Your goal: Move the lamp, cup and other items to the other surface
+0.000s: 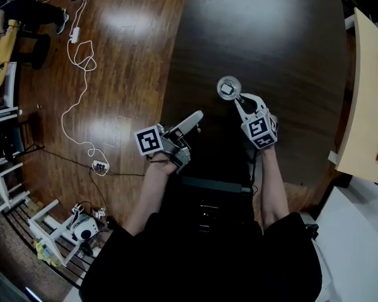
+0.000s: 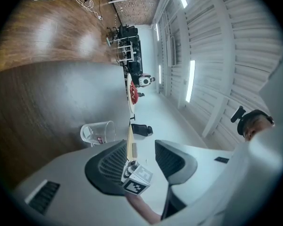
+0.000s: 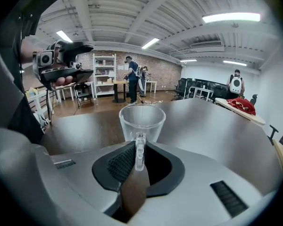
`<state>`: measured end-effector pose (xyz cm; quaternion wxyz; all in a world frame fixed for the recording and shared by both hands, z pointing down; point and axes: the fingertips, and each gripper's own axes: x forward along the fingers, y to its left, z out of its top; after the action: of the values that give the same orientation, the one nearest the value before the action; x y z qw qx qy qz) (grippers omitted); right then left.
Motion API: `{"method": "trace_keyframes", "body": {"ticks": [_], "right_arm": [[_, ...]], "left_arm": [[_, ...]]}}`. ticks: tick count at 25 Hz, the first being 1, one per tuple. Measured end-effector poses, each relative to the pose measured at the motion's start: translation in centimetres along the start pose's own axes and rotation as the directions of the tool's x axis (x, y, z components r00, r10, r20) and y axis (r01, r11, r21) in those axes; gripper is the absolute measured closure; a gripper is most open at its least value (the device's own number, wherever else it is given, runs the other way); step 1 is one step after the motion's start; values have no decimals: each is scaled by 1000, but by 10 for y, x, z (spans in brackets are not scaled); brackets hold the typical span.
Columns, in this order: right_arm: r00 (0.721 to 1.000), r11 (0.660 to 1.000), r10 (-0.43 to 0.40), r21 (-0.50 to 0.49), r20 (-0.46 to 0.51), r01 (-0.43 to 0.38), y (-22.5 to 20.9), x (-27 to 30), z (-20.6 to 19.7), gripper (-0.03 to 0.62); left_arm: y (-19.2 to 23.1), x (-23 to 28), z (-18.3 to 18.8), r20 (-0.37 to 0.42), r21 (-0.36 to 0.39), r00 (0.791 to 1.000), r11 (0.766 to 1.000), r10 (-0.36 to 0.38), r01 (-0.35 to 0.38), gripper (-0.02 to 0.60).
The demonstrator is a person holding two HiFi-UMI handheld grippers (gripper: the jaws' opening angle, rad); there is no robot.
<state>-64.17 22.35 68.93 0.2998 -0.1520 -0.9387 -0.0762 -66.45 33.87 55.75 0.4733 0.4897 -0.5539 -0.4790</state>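
A clear glass cup [image 1: 227, 88] with a handle stands upright on the dark round table [image 1: 290, 49]. In the right gripper view the cup [image 3: 142, 120] is straight ahead, and its handle [image 3: 140, 149] sits upright between the dark pads. My right gripper [image 3: 140, 163] is shut on that handle. From above, the right gripper [image 1: 241, 100] reaches the cup from the near side. My left gripper [image 1: 194, 119] hovers to the cup's left, open and holding nothing. Its own view shows the left gripper [image 2: 139, 158] with jaws apart and the cup [image 2: 98, 132] off to the left. No lamp is in view.
A cream table [image 1: 365, 106] stands past the dark table's right edge. White cables [image 1: 82, 55] trail over the wood floor at the left, near white racks [image 1: 3, 99]. Several people [image 3: 132, 79] stand at the far shelves, and a red item [image 3: 239, 105] lies on a cream table.
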Motion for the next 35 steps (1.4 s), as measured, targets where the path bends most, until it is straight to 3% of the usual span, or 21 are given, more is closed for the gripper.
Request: {"method": "trace_keyframes", "body": {"ticks": [7,15,21,26,30,35], "right_arm": [[1000,998,-11,67,24,9,0,-3,3,526],[997,957,-70,285,42,56,11,-19,4,528],[985,856,-117,516,127,35,21,-44,14,528],[957,763,-192,647,218,5,36,-73,33,528],[917,694,-272,719,292,-23,53,-103,55,528],[843,623,-408,782,350,-23,76,-156,70,528]], "left_arm": [[-5,-2,3,5,7,1000,1000,-16,16,373],[-19,-27,3,1,13,998,998,-58,58,373],[-29,-47,3,-15,18,995,995,-97,98,373],[-40,-63,0,-55,27,988,989,-147,149,373],[-50,-76,-5,-106,20,977,982,-183,186,373],[-63,-85,-24,-203,-2,950,970,-237,242,373]]}}
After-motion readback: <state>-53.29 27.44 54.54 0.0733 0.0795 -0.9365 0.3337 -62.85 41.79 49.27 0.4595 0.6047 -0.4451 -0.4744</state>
